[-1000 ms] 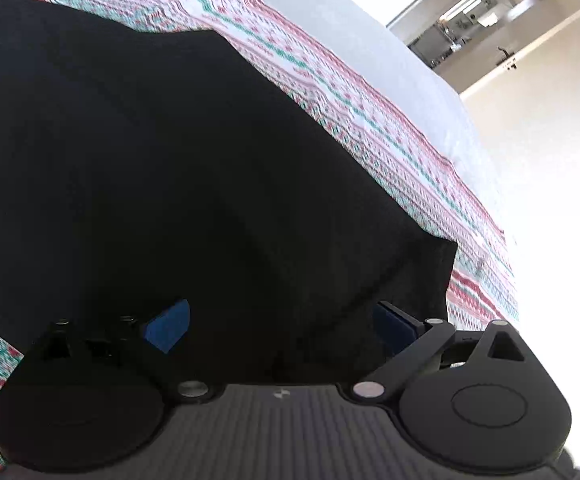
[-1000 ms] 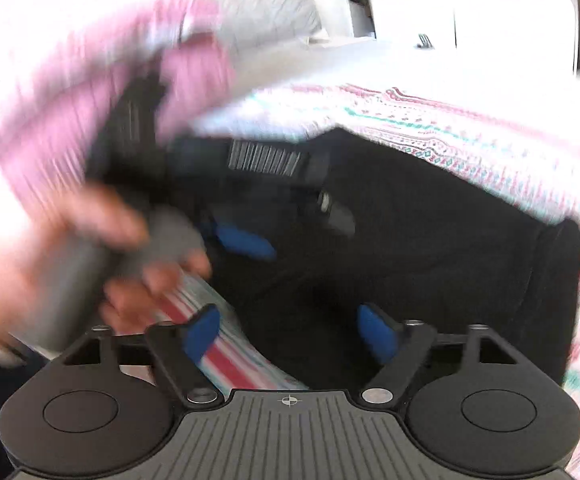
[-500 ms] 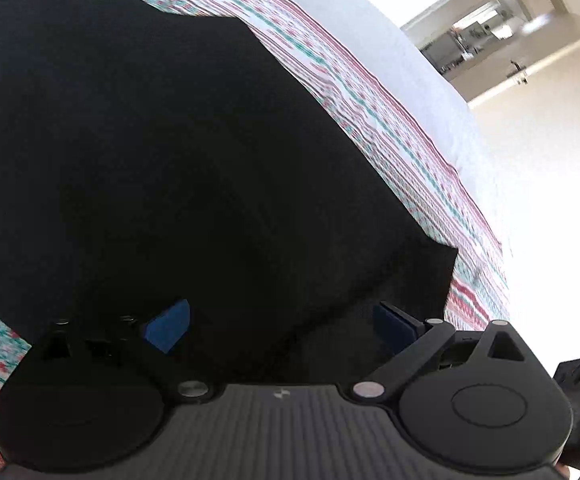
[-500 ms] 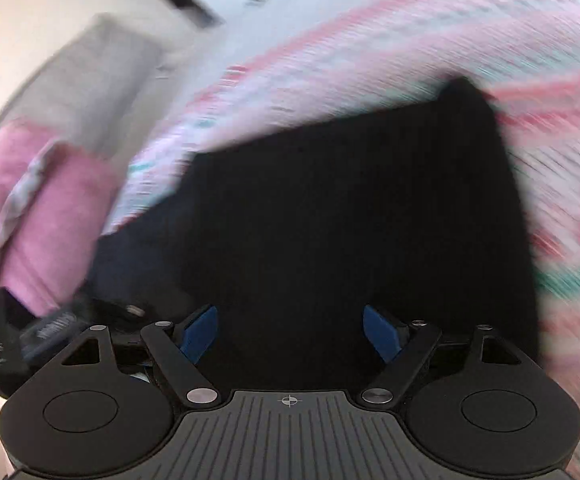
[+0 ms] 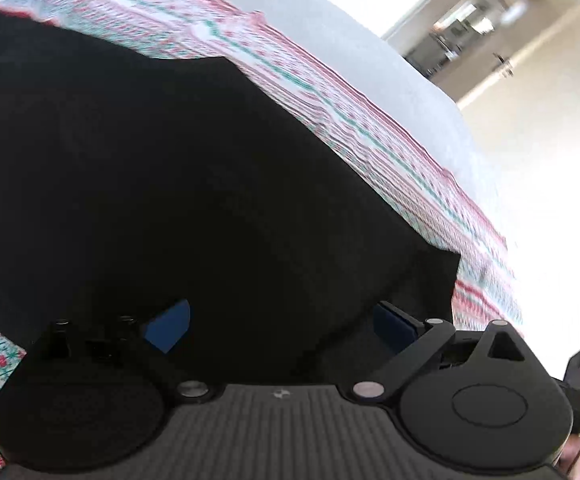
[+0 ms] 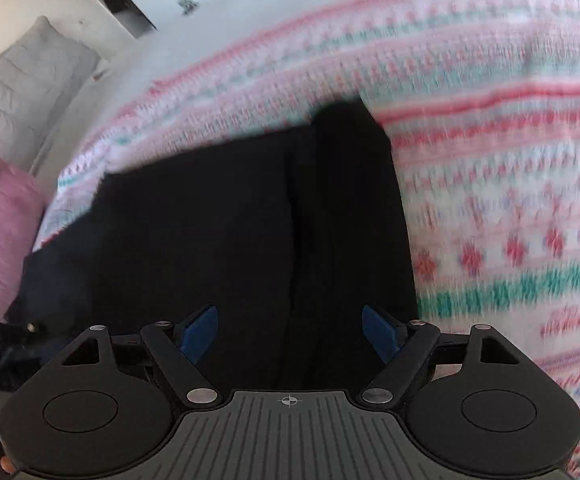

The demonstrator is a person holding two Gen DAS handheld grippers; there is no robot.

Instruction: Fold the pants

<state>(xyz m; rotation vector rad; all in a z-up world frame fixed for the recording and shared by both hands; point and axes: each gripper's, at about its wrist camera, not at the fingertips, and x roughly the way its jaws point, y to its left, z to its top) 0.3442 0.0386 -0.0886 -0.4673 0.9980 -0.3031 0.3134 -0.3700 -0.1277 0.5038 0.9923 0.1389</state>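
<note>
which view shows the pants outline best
The right wrist view: the black pants lie whole on the patterned blanket, with the far edge, both sides and a lengthwise crease visible. In the left wrist view the pants fill the frame, showing only one edge and a corner.

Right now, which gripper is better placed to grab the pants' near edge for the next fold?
Probably right: the right gripper is open, straddling the pants' centre seam. The left gripper sits open near a corner.
</note>
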